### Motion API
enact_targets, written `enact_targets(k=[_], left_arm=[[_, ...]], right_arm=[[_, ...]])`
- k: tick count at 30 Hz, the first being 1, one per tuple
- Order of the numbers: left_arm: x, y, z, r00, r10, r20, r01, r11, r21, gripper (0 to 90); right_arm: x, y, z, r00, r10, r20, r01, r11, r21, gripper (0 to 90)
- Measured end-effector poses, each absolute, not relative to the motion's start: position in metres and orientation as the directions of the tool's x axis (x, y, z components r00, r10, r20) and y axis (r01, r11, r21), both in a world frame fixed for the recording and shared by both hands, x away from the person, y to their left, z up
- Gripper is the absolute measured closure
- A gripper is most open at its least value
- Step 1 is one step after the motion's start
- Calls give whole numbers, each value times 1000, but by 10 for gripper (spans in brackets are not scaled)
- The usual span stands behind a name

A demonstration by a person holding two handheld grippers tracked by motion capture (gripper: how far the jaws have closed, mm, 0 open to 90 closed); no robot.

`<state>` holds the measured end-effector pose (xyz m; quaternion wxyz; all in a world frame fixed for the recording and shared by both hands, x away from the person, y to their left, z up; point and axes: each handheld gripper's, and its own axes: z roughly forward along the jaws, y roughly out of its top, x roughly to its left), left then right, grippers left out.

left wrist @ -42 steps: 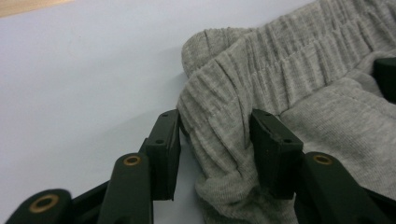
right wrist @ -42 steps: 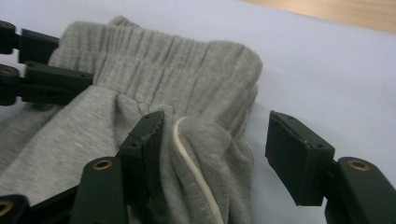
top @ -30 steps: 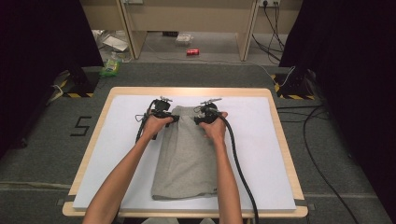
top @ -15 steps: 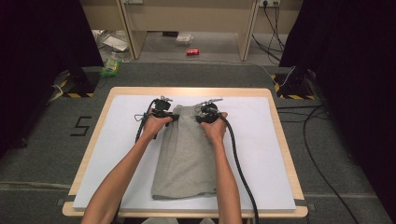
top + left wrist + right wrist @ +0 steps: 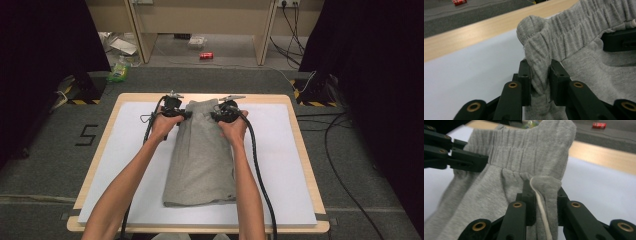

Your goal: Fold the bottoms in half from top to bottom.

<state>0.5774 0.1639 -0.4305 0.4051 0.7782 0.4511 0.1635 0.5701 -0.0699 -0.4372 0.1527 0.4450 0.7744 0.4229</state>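
Observation:
Grey sweat shorts [image 5: 202,155] lie folded lengthwise down the middle of the white mat [image 5: 125,155], elastic waistband at the far end. My left gripper [image 5: 181,114] is shut on the waistband's left corner; in the left gripper view the gathered waistband [image 5: 564,32] rises between my jaws [image 5: 539,75]. My right gripper [image 5: 216,116] is shut on the waistband's right corner, and in the right gripper view the grey cloth [image 5: 524,152] and a white drawstring [image 5: 541,207] are pinched at the gripper [image 5: 545,197]. Both waist corners are lifted slightly off the mat.
The mat covers a wooden table [image 5: 295,125] with its edges showing all round. A red can [image 5: 206,55] and litter [image 5: 119,72] lie on the floor beyond the table. Black cables [image 5: 257,155] trail back along both forearms.
Both grippers hold the same spots on the waistband. Nothing has visibly moved.

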Motion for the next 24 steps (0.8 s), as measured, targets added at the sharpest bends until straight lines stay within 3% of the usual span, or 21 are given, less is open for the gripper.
enact_targets(k=[12,24], left_arm=[[567,178,-390,567,819,-86,508,-266,819,731],[528,180,-374,655,754,-43,427,-322,845,730]], right_arm=[[561,-66,-393,-619,778,109,471,258,843,780],[522,-80,-382,-694,717,64,385,295,875,780]])
